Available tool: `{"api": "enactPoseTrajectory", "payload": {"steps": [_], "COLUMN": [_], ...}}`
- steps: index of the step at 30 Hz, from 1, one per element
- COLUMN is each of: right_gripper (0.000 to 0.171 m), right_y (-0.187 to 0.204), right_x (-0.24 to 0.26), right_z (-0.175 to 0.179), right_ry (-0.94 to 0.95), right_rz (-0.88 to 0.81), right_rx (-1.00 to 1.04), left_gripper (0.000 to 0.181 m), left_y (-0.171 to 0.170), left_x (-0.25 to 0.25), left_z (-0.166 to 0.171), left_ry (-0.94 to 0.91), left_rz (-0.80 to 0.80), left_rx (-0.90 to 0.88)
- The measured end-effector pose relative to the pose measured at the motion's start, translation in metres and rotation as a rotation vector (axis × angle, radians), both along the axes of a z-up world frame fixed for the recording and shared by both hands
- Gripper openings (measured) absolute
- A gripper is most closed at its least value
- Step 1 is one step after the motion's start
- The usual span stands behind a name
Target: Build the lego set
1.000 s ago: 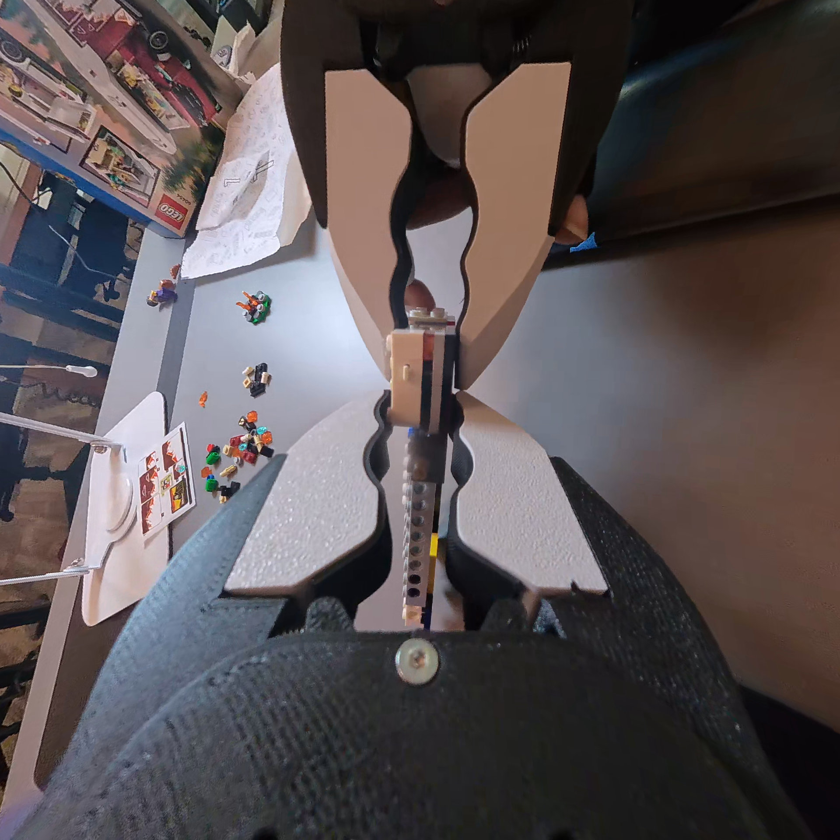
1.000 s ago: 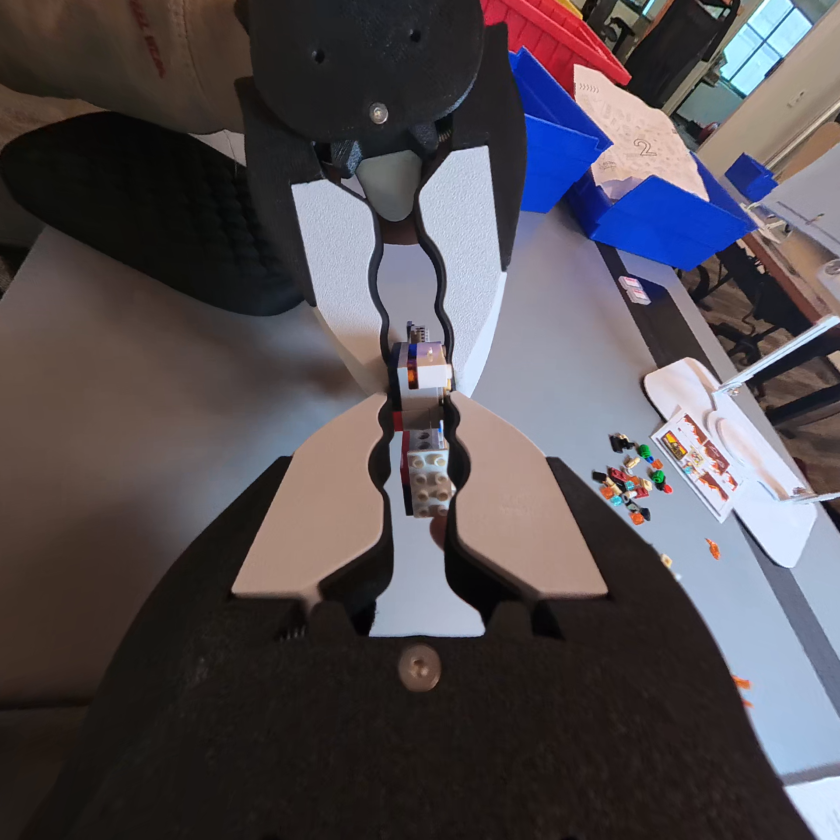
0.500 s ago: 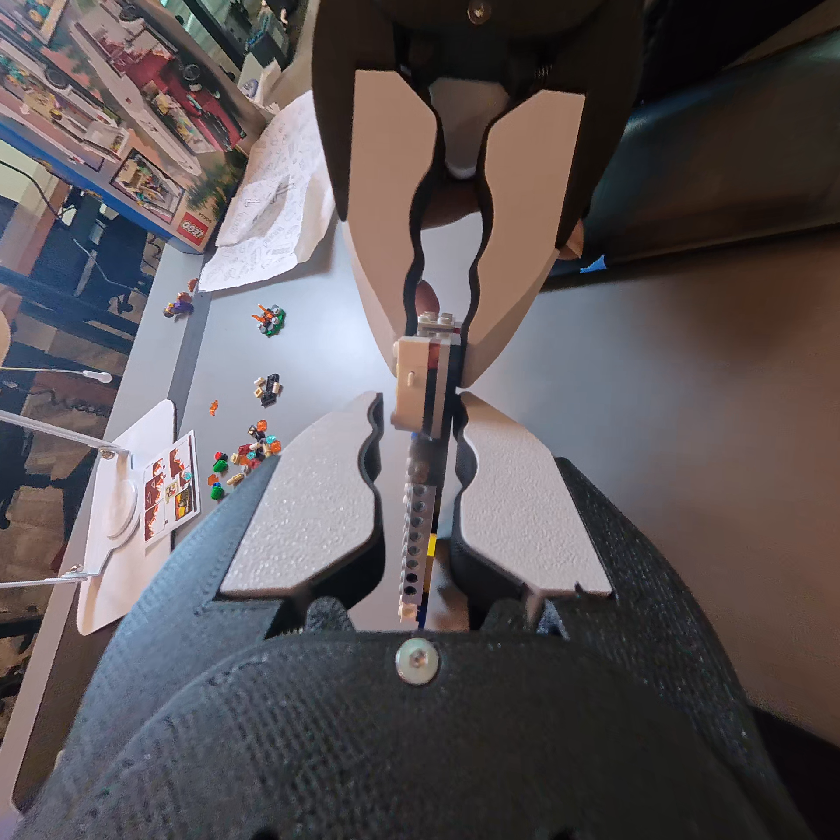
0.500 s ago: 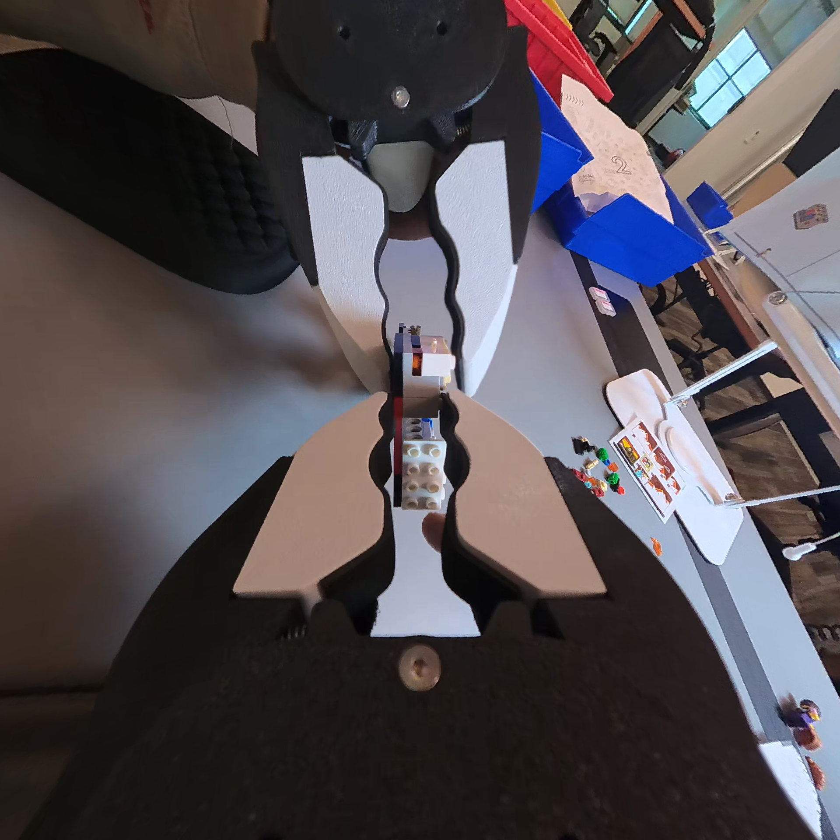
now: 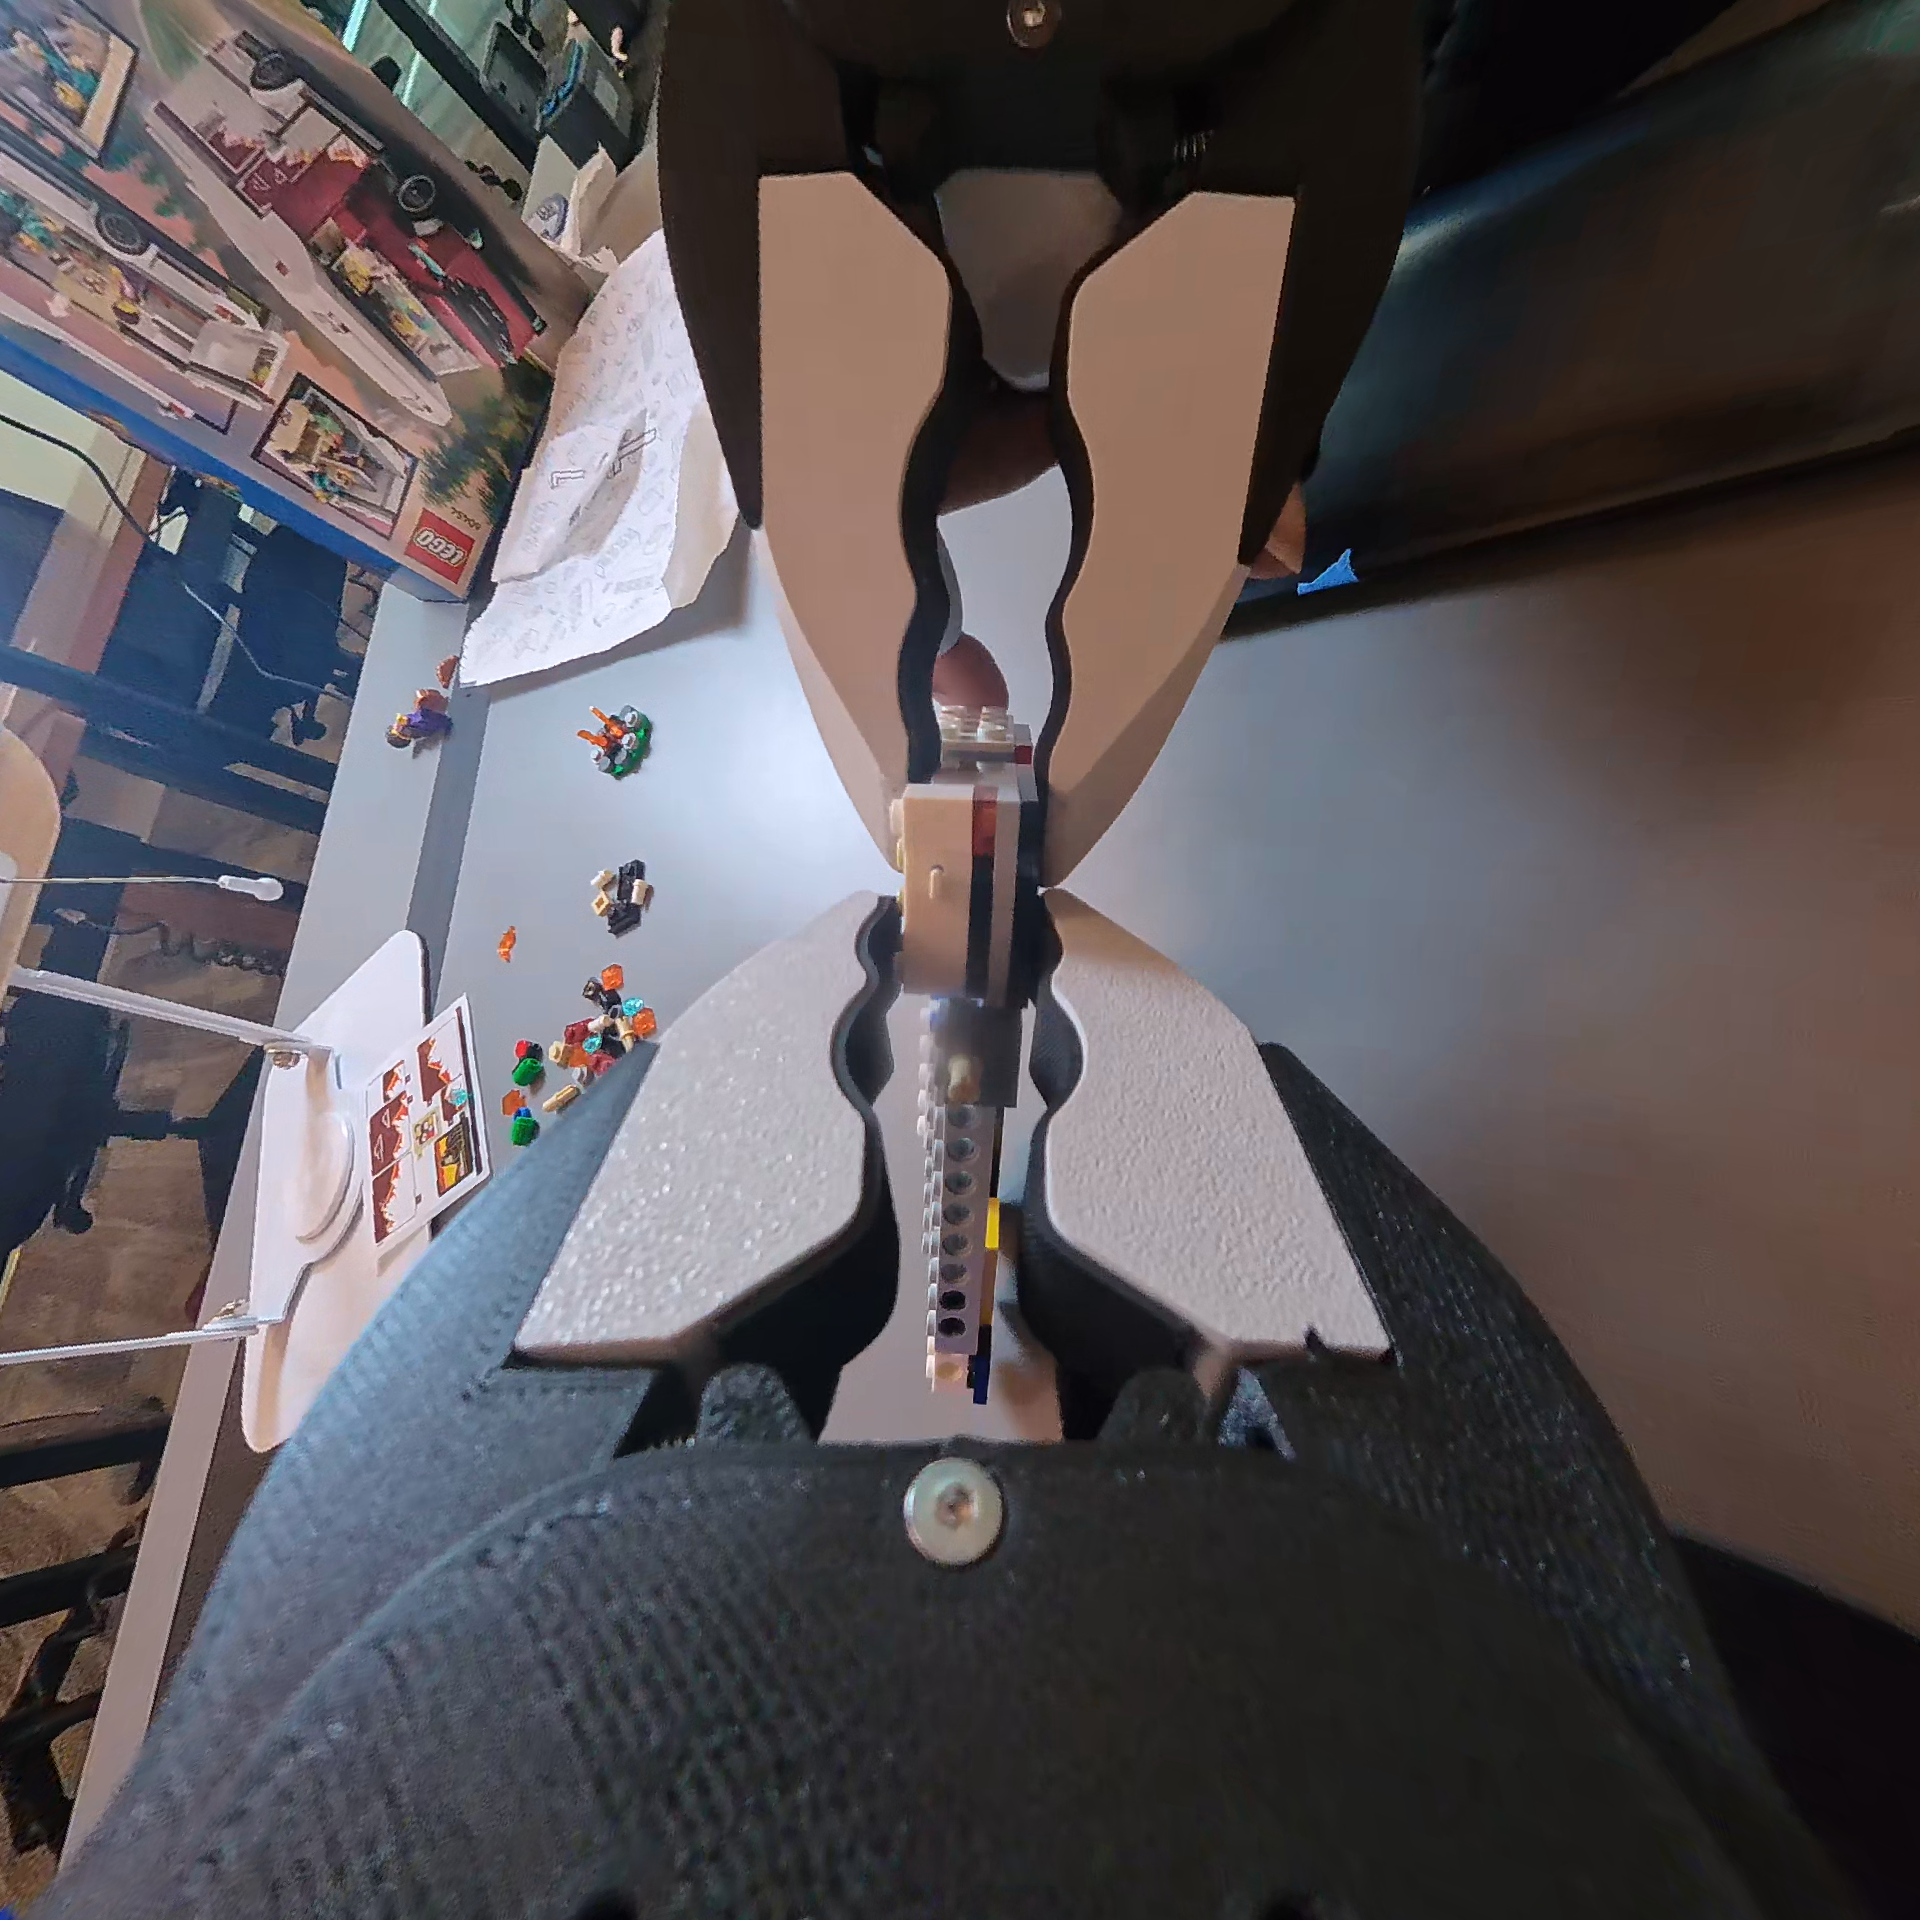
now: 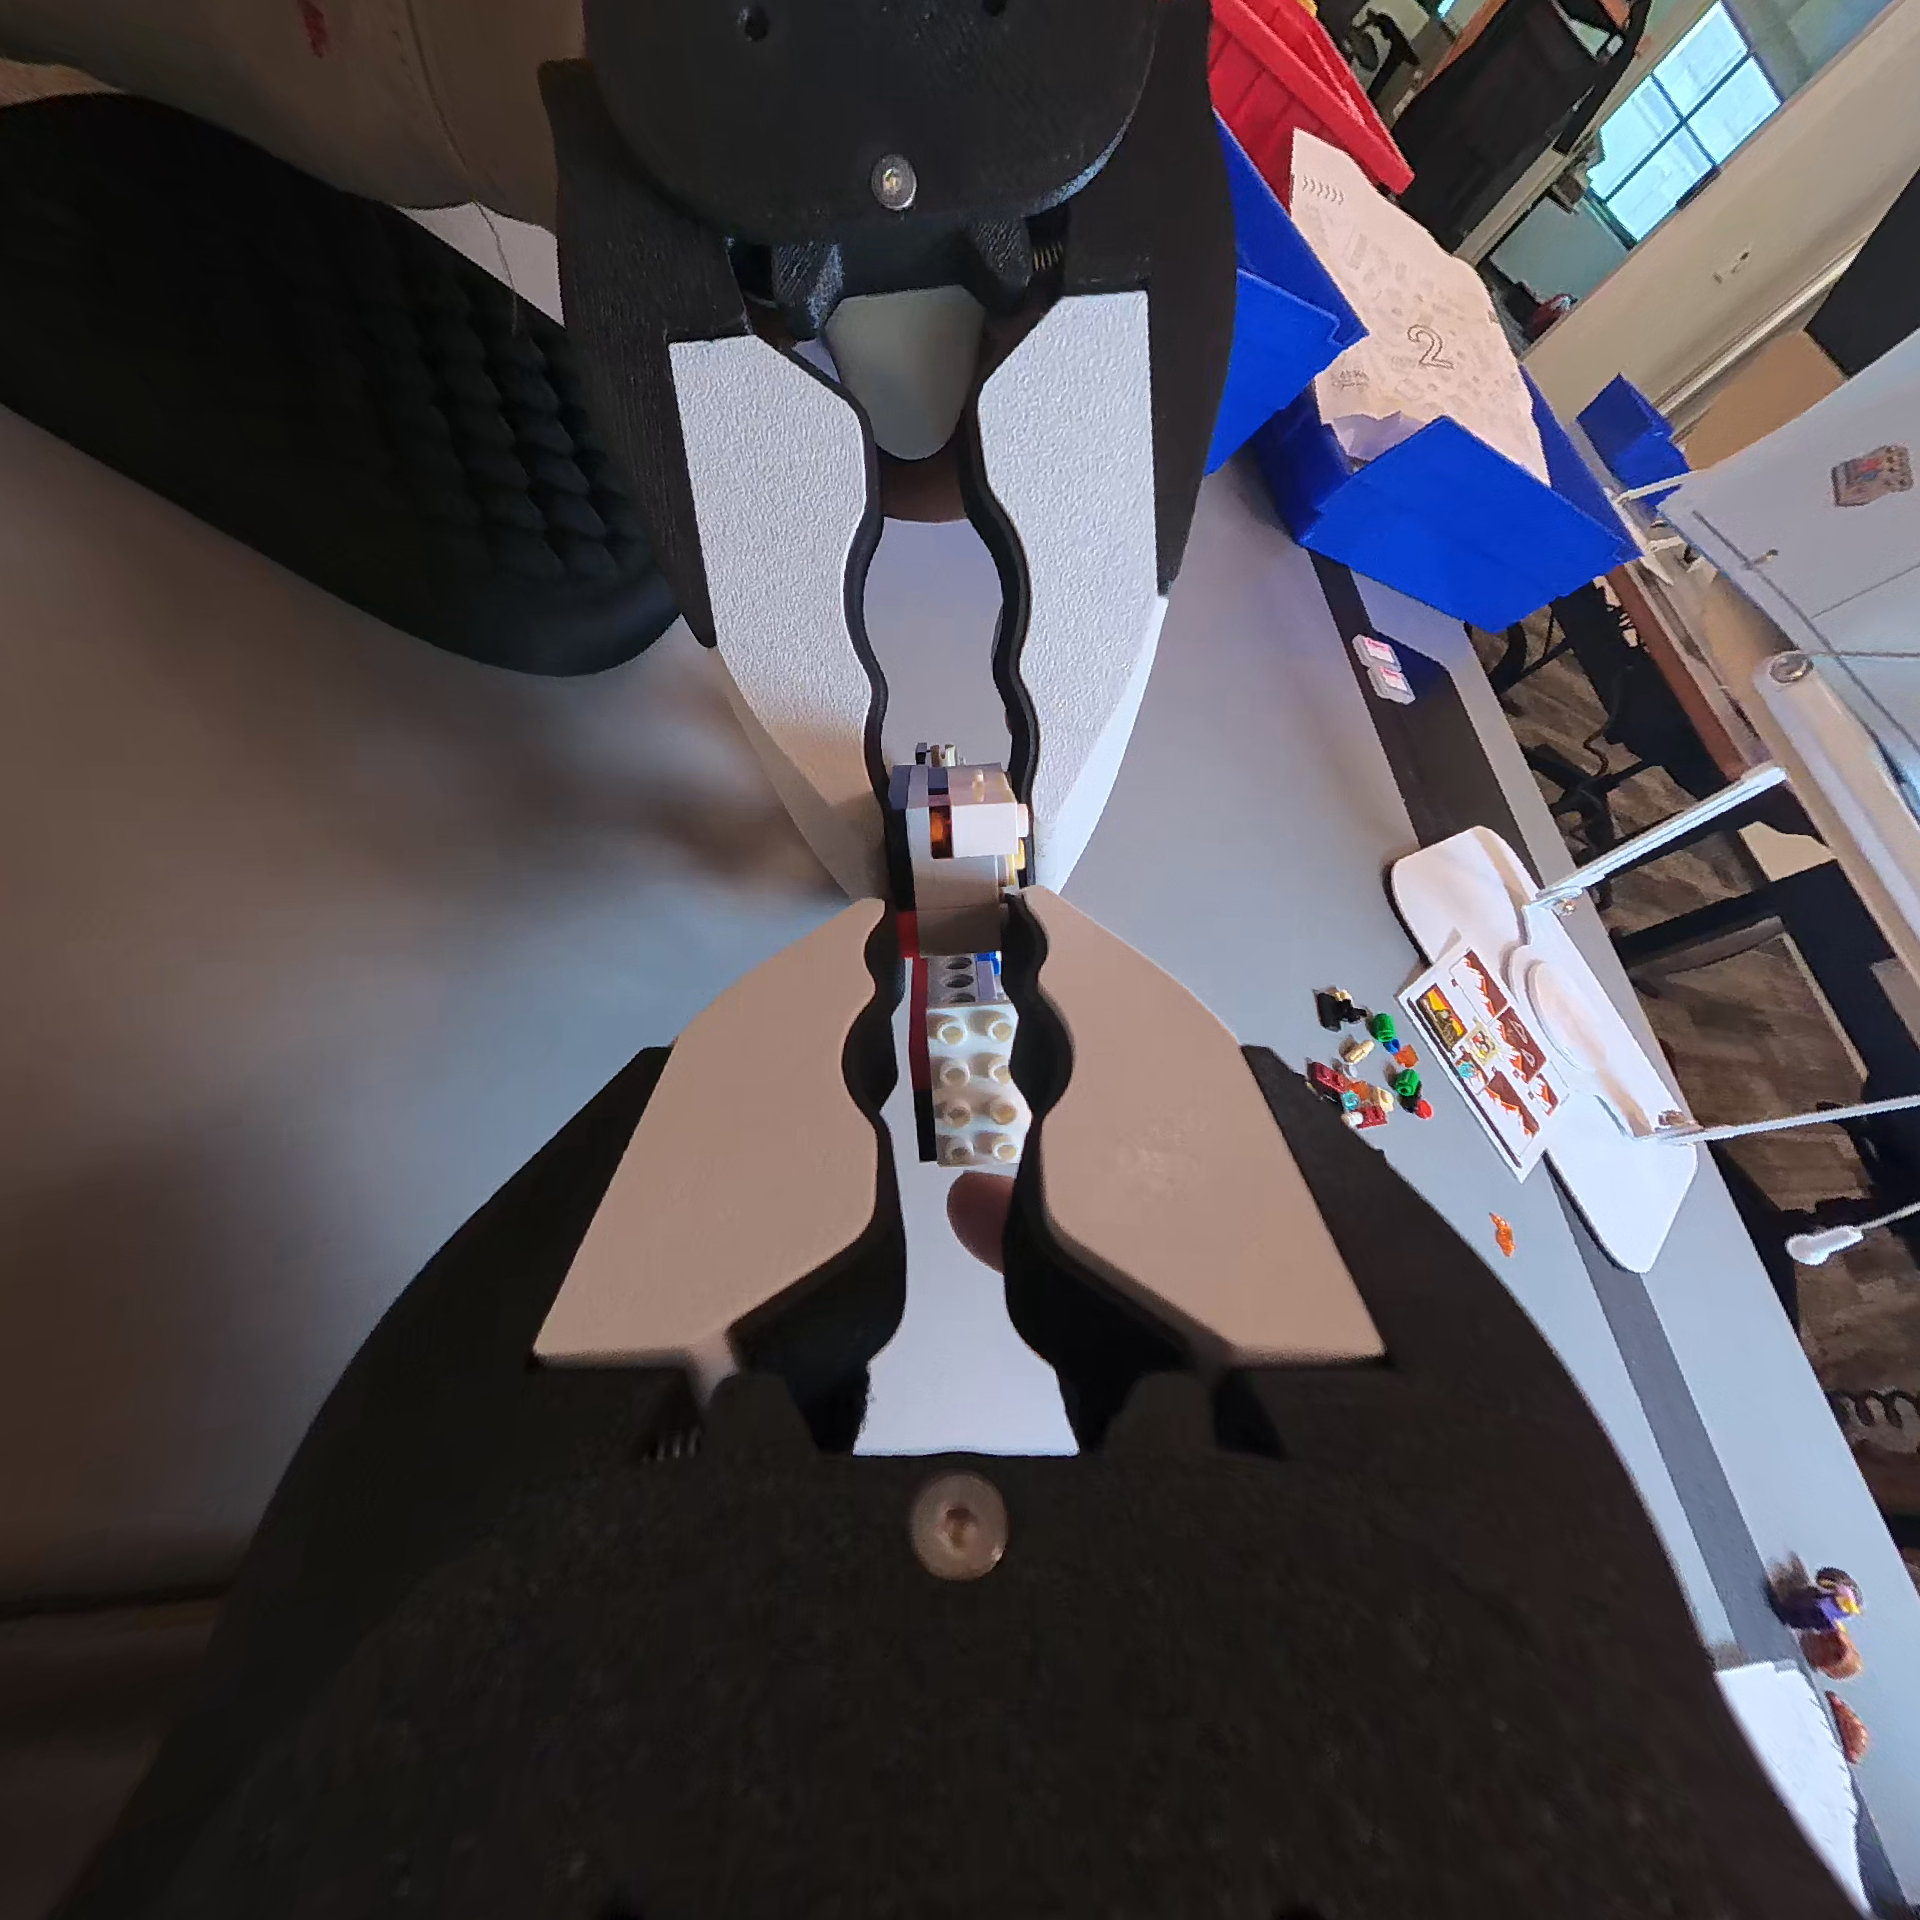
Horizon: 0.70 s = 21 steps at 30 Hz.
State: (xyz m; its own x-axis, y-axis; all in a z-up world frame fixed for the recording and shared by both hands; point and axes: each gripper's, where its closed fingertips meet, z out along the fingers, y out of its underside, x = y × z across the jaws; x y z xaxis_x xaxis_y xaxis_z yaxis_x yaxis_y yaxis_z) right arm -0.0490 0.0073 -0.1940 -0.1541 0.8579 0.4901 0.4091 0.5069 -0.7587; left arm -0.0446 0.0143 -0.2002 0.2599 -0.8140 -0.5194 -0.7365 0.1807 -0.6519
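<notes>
A small lego assembly of white, black and red bricks on a long grey holed beam hangs above the grey table. Both grippers meet tip to tip on it. In the left wrist view my left gripper is shut on the assembly from below, and my right gripper clamps it from above. In the right wrist view my right gripper is shut on the same assembly, with a white studded brick between its fingers. The left gripper faces it.
Loose small pieces lie by a sticker sheet on a white stand base. A small green build, a minifigure, a paper bag and the set box lie farther off. Blue bins stand at the table's end. My left and right fingertips are right by each other.
Both grippers have stayed clamped on the assembly and have turned and shifted a little together over the table. No piece has been added or let go.
</notes>
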Motion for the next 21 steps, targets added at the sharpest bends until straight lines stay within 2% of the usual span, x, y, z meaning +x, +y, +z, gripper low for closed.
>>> {"api": "enactPoseTrajectory", "payload": {"steps": [6,14,21], "right_gripper": [0.019,0.02,0.019], "right_y": [0.0008,0.0013,0.0053], "right_x": [-0.0001,0.0025,0.0035], "right_z": [0.0019,0.0032,-0.0032], "right_ry": [0.006,0.004,0.026], "right_rz": [0.009,0.027,0.022], "right_rx": [0.018,0.187,0.241], "left_gripper": [0.024,0.024,0.024], "left_y": [0.001,0.0021,0.0059], "left_x": [0.0005,0.0033,0.0041], "left_z": [0.0014,0.0015,-0.0035], "left_ry": [-0.011,0.004,0.021], "left_rz": [-0.007,-0.017,-0.003], "left_rx": [-0.012,-0.008,0.068]}}
